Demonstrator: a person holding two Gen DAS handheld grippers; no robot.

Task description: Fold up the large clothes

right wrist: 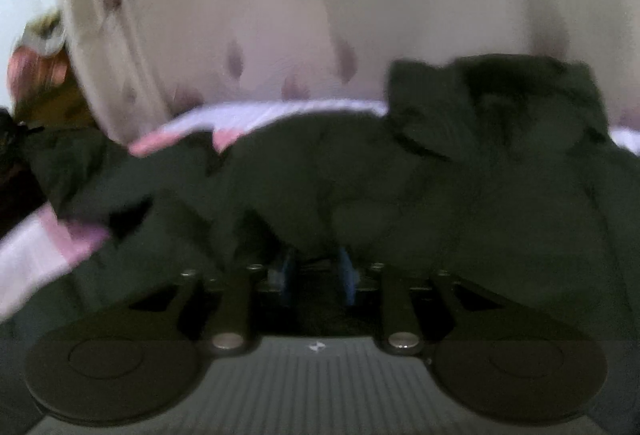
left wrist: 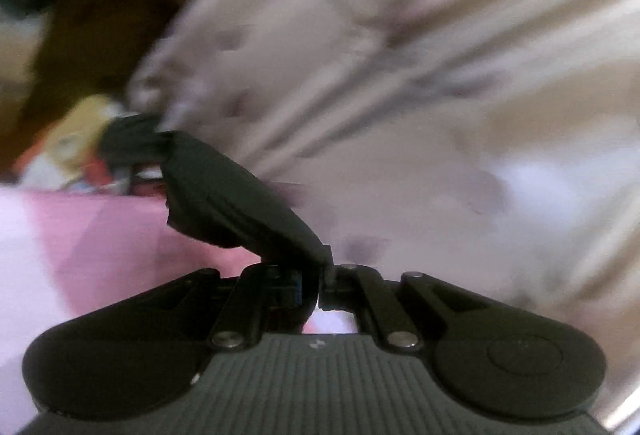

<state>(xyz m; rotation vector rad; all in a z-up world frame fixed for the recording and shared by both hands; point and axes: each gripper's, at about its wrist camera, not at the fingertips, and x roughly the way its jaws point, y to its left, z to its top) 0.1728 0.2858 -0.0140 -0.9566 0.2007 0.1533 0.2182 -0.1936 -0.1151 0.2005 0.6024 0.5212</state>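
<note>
Left wrist view, blurred: left gripper (left wrist: 320,275) has its fingers pinched fully together on a strip of dark garment (left wrist: 224,191), which runs up from the fingers toward 10 o'clock, pulled taut & lifted off the pink-and-white bed cover (left wrist: 100,235). Behind it, from 12 to 4 o'clock, a cream spotted fabric (left wrist: 400,55) fills most of the view, creased in long folds. At 9 o'clock, past the garment's far end, a yellow-and-red thing (left wrist: 76,139), too blurred to tell what it is. Right wrist view, also soft: right gripper (right wrist: 316,275) sits low in the dark garment (right wrist: 400,175), which lies bunched across the whole middle from 9 to 3 o'clock on the bed cover (right wrist: 256,115); its blue-padded fingers (right wrist: 347,275) stand narrowly apart w/ dark cloth over and around them, cannot tell if the pads press on it. A folded-over lump of the garment rises at 2 o'clock. The cream spotted fabric (right wrist: 260,15) hangs behind, from 10 to 2 o'clock
</note>
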